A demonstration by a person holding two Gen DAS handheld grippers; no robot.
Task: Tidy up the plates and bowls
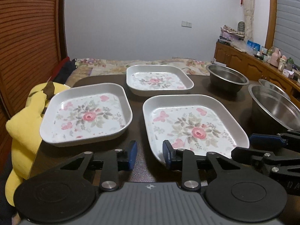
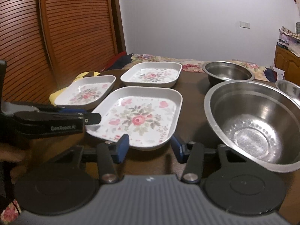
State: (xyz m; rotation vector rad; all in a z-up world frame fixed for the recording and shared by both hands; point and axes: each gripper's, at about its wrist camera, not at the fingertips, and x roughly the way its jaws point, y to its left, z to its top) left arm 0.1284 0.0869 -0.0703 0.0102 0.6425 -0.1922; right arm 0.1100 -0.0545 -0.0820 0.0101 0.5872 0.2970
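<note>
Both claws, left [image 1: 150, 154] and right [image 2: 150, 146], gape emptily (narrowed) beside the nearest floral plate [image 1: 195, 125]; a misjudged pinch could skid it off the table [image 1: 138, 166].

The near corner of the closest floral plate [image 1: 195, 129] sat hidden behind the left gripper [image 1: 150, 154]. A third steel bowl [image 2: 289, 89] was cut off by the edge. Clutter on the sideboard [image 1: 262, 52] was too small to identify.

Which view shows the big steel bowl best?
The right wrist view: the big bowl shows nearly whole, its embossed bottom visible. In the left wrist view it sits at the right edge, cut off.
</note>
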